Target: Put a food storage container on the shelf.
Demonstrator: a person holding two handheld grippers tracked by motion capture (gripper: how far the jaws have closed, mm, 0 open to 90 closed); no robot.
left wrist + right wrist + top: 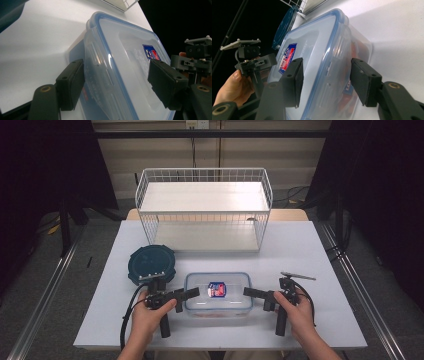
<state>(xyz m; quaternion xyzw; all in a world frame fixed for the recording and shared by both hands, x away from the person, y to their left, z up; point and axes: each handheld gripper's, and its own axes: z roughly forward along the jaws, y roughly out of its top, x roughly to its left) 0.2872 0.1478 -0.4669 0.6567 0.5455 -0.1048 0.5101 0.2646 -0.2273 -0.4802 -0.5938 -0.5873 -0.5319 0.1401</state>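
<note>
Clear rectangular plastic box with blue-rimmed lid (218, 293) on white table (300, 250), front centre. Left gripper (192, 293) and right gripper (248, 292): fingers open, astride end latches, pads apart from box.

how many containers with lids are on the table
2: a clear box with a blue-rimmed lid at the near middle of the table, between the two claws, and a round dark teal container behind the left hand.

Bright overhead light whitens the table (310, 250) amid dark surroundings, with glare on the container lid (110, 57).
</note>
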